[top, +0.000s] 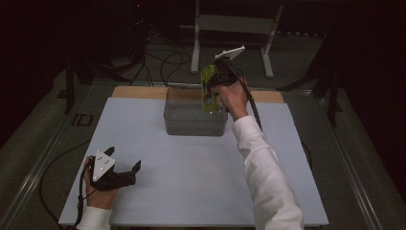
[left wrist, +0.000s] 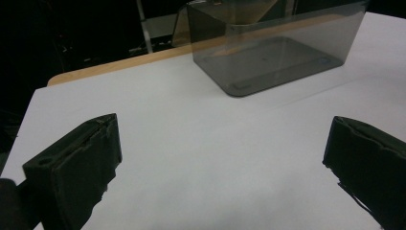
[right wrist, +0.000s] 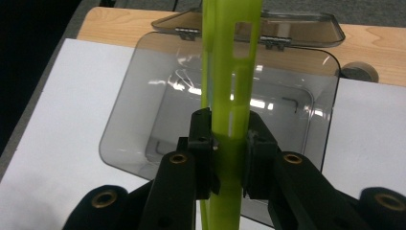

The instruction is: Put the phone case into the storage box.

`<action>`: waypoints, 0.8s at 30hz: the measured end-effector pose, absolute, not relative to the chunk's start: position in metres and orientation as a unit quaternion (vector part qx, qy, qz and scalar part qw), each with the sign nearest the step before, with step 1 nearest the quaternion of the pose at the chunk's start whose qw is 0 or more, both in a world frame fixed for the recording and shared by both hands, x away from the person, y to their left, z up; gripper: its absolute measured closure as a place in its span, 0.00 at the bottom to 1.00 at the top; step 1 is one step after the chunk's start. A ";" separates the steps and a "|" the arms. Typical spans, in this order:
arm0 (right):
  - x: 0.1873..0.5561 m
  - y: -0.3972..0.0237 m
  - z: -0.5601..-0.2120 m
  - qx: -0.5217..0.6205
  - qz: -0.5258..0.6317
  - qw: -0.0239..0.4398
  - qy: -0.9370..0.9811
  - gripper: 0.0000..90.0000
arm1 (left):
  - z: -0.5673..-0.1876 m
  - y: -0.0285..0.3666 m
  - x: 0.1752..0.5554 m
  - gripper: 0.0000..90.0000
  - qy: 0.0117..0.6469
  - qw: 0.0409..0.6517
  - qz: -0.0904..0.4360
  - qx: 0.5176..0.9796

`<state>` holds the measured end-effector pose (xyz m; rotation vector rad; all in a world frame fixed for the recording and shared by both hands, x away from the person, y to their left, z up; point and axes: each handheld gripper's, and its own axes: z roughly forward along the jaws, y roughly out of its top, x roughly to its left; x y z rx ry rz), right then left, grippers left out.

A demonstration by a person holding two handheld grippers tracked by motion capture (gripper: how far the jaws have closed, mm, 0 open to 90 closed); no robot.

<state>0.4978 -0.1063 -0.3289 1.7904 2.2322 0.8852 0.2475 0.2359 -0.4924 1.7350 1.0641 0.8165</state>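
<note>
Green packet (right wrist: 230,72) hangs above bin's (right wrist: 124,139) open rim.

No text, brand, number or sign can be read anywhere. The green package (top: 208,88) carries a small blue and white patch of print in the high view, too small and blurred to make out. The smoky clear plastic box (right wrist: 143,143) and the white tabletop (top: 191,182) are unmarked.

Dim overhead light, dark surroundings, soft focus
</note>
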 end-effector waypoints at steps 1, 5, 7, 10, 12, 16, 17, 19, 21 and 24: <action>0.499 -0.106 -0.330 0.598 0.293 0.072 0.742 0.86 | -0.492 0.236 0.247 0.00 0.432 0.457 0.331 0.703; 0.502 -0.107 -0.334 0.602 0.290 0.073 0.741 0.86 | -0.492 0.236 0.247 0.00 0.432 0.457 0.331 0.703; 0.503 -0.107 -0.335 0.600 0.290 0.074 0.742 0.86 | -0.492 0.236 0.247 0.00 0.432 0.458 0.331 0.702; 0.504 -0.109 -0.337 0.603 0.289 0.072 0.740 0.86 | -0.492 0.238 0.247 0.00 0.433 0.458 0.332 0.702; 0.506 -0.110 -0.340 0.605 0.285 0.072 0.740 0.86 | -0.492 0.238 0.247 0.00 0.433 0.458 0.332 0.702; 0.508 -0.111 -0.344 0.611 0.280 0.073 0.737 0.86 | -0.492 0.237 0.247 0.00 0.433 0.458 0.332 0.702; 0.509 -0.111 -0.345 0.610 0.279 0.072 0.738 0.86 | -0.492 0.237 0.247 0.00 0.433 0.458 0.333 0.702; 0.510 -0.111 -0.346 0.613 0.275 0.071 0.738 0.86 | -0.492 0.238 0.247 0.00 0.433 0.458 0.333 0.702; 0.511 -0.111 -0.347 0.615 0.273 0.072 0.736 0.86 | -0.492 0.238 0.247 0.00 0.433 0.458 0.332 0.701; 0.513 -0.113 -0.349 0.618 0.270 0.073 0.735 0.86 | -0.492 0.238 0.246 0.00 0.434 0.458 0.332 0.701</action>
